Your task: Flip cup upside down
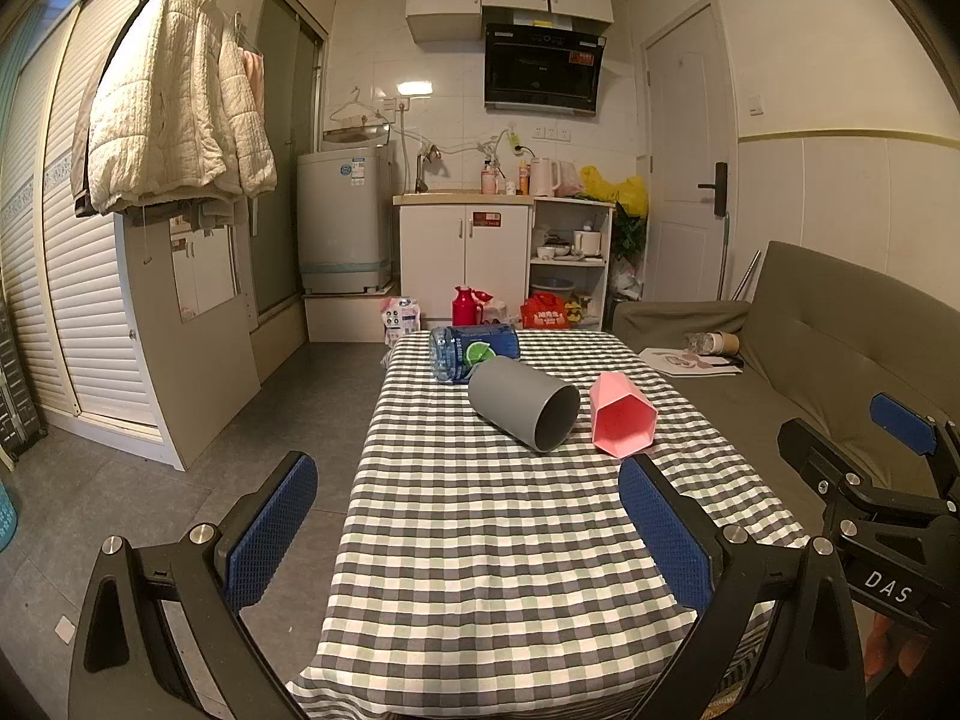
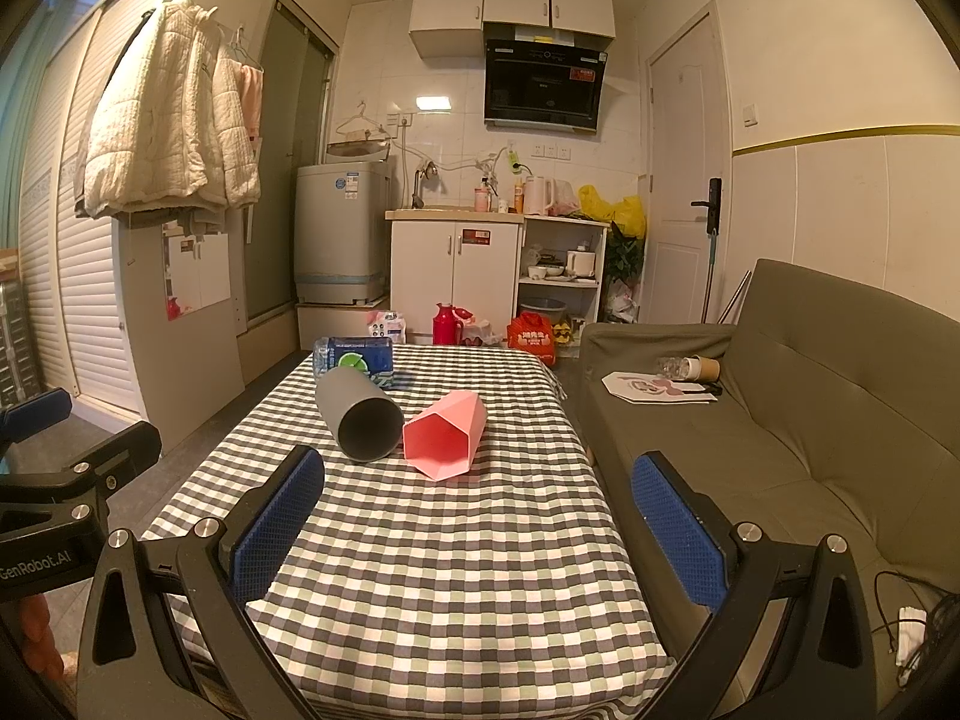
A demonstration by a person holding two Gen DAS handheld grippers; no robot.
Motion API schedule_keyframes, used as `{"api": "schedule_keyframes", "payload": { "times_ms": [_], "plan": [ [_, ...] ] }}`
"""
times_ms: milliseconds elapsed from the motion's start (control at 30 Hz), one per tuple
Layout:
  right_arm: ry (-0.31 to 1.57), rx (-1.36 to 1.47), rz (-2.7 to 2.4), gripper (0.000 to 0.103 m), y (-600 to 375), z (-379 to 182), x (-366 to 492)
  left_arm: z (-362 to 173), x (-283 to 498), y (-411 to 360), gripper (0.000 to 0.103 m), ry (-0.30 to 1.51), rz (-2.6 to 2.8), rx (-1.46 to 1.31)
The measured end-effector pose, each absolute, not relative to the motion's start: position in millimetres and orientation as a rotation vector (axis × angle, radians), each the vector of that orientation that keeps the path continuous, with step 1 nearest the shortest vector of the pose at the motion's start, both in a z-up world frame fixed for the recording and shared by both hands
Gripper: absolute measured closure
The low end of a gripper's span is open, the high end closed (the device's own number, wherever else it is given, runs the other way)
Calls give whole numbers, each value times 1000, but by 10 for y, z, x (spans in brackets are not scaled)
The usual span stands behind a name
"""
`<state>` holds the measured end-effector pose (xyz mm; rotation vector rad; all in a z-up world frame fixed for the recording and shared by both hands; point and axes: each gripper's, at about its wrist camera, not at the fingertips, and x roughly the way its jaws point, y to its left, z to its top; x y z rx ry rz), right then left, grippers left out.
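Both claws spread wide, gripping nothing — left gripper (image 1: 468,531) and right gripper (image 2: 477,525) low in frame. Mid-frame on the checked table (image 2: 432,546), the grey cup (image 2: 359,418) lies sideways, pink cup (image 2: 447,435) touching it — a blue bottle (image 1: 474,351) behind.

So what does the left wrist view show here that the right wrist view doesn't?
Only the left view shows the right claw, open at its right edge. Only the right view shows the left claw at its left edge, plus cables by the sofa. Both show the checked table with the grey cup and pink cup on their sides, mouths toward the cameras, and the blue bottle behind.
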<state>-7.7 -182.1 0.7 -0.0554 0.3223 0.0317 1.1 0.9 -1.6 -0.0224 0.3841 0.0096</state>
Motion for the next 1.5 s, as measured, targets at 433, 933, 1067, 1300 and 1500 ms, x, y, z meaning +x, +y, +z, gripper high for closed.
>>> {"api": "schedule_keyframes", "payload": {
  "times_ms": [433, 933, 1067, 1300, 1500],
  "plan": [
    [325, -55, 32, 0, -1820, 7, -75, -20, 12, 8, 0, 386, 10, -23],
    [328, -55, 32, 0, -1821, 10, -77, -21, 13, 8, 0, 386, 10, -22],
    [329, -54, 32, 0, -1821, 10, -76, -19, 14, 8, 0, 387, 10, -21],
    [330, -54, 32, 0, -1822, 10, -73, -18, 13, 8, 0, 387, 10, -22],
    [342, -58, 33, 0, -1763, -107, -28, -53, 33, 26, 0, 403, 27, -28]
  ]
}}
